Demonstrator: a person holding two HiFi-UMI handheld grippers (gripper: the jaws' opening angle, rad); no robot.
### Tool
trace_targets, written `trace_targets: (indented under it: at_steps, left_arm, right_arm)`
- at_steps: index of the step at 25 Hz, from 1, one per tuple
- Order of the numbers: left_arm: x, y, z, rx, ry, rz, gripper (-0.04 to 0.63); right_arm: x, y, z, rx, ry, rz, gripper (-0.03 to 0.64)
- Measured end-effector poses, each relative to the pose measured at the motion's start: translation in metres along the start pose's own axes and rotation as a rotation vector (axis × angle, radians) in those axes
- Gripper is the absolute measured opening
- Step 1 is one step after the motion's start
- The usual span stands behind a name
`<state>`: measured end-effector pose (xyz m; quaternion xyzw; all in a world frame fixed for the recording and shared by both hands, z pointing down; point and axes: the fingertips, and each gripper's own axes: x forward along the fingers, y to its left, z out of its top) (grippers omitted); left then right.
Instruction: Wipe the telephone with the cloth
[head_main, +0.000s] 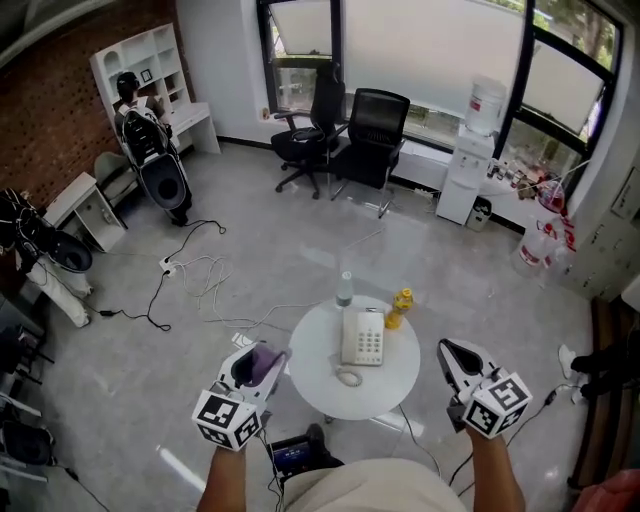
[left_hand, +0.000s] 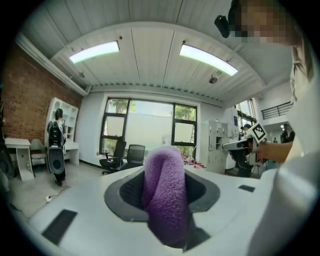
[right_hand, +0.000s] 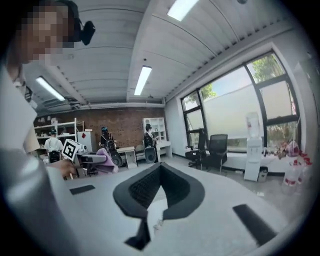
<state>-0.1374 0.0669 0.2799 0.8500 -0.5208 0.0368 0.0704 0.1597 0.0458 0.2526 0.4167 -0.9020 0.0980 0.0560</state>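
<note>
A white telephone (head_main: 362, 338) lies on the round white table (head_main: 318, 380) below me, its coiled cord beside it. My left gripper (head_main: 262, 362) is raised at the table's left side, shut on a purple cloth (head_main: 264, 363); in the left gripper view the purple cloth (left_hand: 165, 192) fills the gap between the jaws. My right gripper (head_main: 450, 352) is lifted at the table's right side, shut with nothing between its jaws. In the right gripper view the right gripper (right_hand: 159, 170) has its dark pads meeting at the tip. Both point roughly level across the room.
A clear bottle (head_main: 344, 289) and a yellow bottle (head_main: 400, 307) stand at the table's far edge. Cables (head_main: 195, 280) trail over the floor to the left. Office chairs (head_main: 345, 140) and a water dispenser (head_main: 474, 160) stand by the window.
</note>
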Motion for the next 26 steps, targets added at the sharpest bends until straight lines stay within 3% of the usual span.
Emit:
trace_targets:
  at_steps: [7, 15, 26]
  left_arm:
    - [-0.059, -0.030, 0.068, 0.067, -0.093, 0.151, 0.163]
    - [-0.038, -0.071, 0.089, 0.099, -0.130, 0.165, 0.163]
    - [-0.011, -0.071, 0.097, 0.122, -0.115, 0.166, 0.163]
  right_arm:
    - [-0.058, 0.016, 0.065, -0.129, -0.055, 0.048, -0.008]
    - [-0.076, -0.007, 0.075, -0.191, -0.068, 0.074, -0.009]
    - [-0.060, -0.029, 0.076, -0.176, -0.062, 0.086, -0.009]
